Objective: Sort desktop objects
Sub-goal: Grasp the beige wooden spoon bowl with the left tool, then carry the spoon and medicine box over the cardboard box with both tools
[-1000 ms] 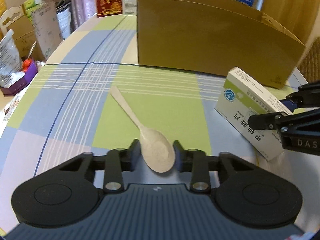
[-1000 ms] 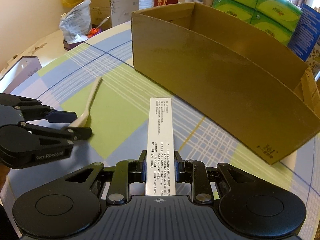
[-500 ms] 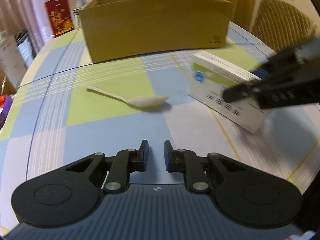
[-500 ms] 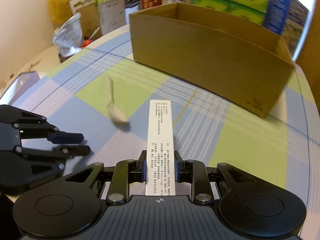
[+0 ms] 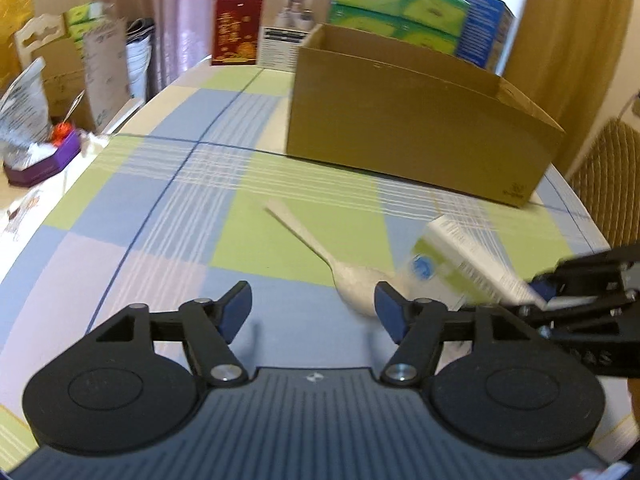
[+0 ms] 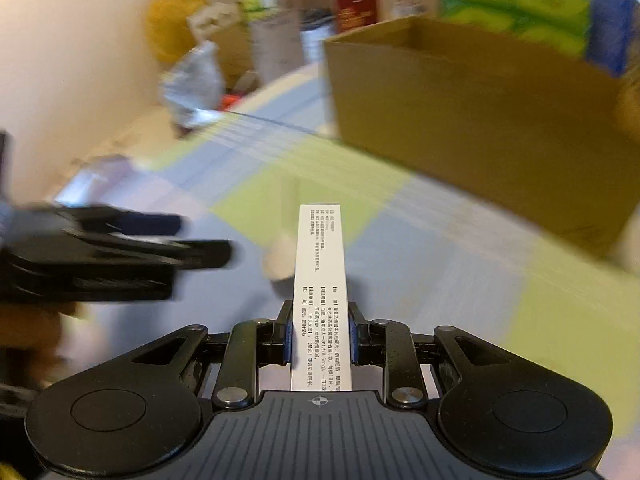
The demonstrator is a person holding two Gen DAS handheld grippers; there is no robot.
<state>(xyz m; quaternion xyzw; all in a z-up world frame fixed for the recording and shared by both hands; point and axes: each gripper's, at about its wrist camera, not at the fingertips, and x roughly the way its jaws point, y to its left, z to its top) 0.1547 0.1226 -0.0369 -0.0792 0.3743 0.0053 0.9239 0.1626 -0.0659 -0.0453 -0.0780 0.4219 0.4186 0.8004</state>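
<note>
Covering the round table point(image 5: 256, 240) is a checked cloth of pale blue, green and lilac squares crossed by thin white and dark blue lines. Ahead of the left gripper point(image 5: 314, 304), whose blue-padded fingers point(image 5: 236, 306) stand spread wide with nothing between them, a pale wooden spoon point(image 5: 344, 268) lies flat on the cloth, its bowl just before the gripper's right finger and its handle pointing away to the left.

Beyond the spoon stands a long, open brown cardboard box point(image 5: 416, 136); what it holds cannot be seen. Behind it are stacked green tissue packs point(image 5: 396, 12), a blue carton point(image 5: 486, 32), a red box with gold print point(image 5: 236, 28) and a white printed box point(image 5: 284, 28); their writing is too small to read. Off the table's left edge sit a crinkled silvery bag point(image 5: 20, 116), a purple tray point(image 5: 44, 160) and more cardboard. Pinkish curtains point(image 5: 176, 8) hang before a window, and a wicker chair back point(image 5: 608, 184) shows at far right.

The right gripper point(image 6: 318, 330) is clenched on a white medicine carton point(image 6: 320, 292), held by its narrow sides and jutting forward above the table; black Chinese text covers its upper face, including "0.5mg". In the left view the carton point(image 5: 460, 268) shows a green panel and a round blue logo, just right of the spoon's bowl. The right view is blurred.
</note>
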